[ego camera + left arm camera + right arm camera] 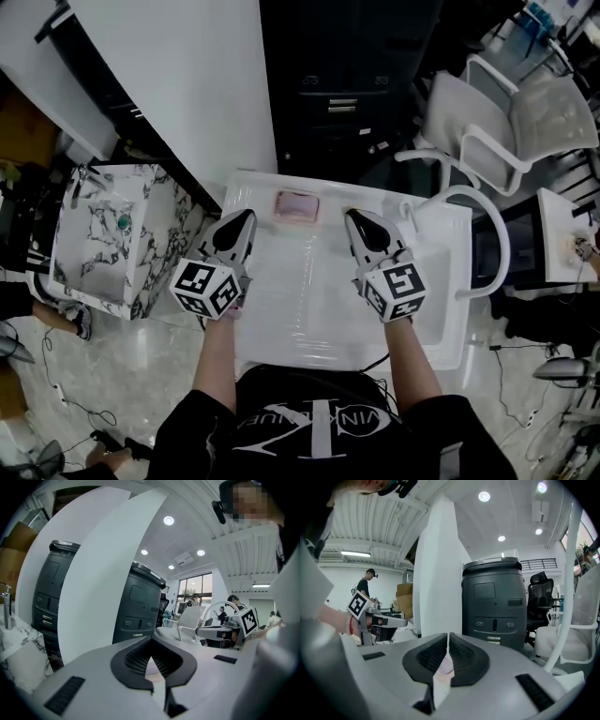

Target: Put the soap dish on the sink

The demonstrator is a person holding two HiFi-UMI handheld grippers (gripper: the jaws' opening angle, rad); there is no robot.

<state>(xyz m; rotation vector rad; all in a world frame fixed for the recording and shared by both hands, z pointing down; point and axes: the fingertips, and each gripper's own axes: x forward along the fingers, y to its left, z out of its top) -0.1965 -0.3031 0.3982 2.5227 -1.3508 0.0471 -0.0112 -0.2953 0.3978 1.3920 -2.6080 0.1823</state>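
Observation:
A pink rectangular soap dish [296, 205] lies flat at the far edge of the white sink top [300, 309], beside the back rim. My left gripper [247, 217] hovers just left of it and my right gripper [351, 217] just right of it. Each stands apart from the dish and points away from me. Both are shut with nothing between the jaws. In the left gripper view the left gripper [151, 641] has its tips together, with a pink patch of the dish [153, 669] showing below them. The right gripper [448, 637] is also closed, with the dish [445, 667] beneath it.
A white curved pipe [489, 220] arches over the sink top's right side. A marble-patterned basin cabinet [98, 239] stands at the left. Behind are a white pillar [187, 84], a dark grey machine [342, 84] and pale chairs [511, 122]. Cables lie on the floor.

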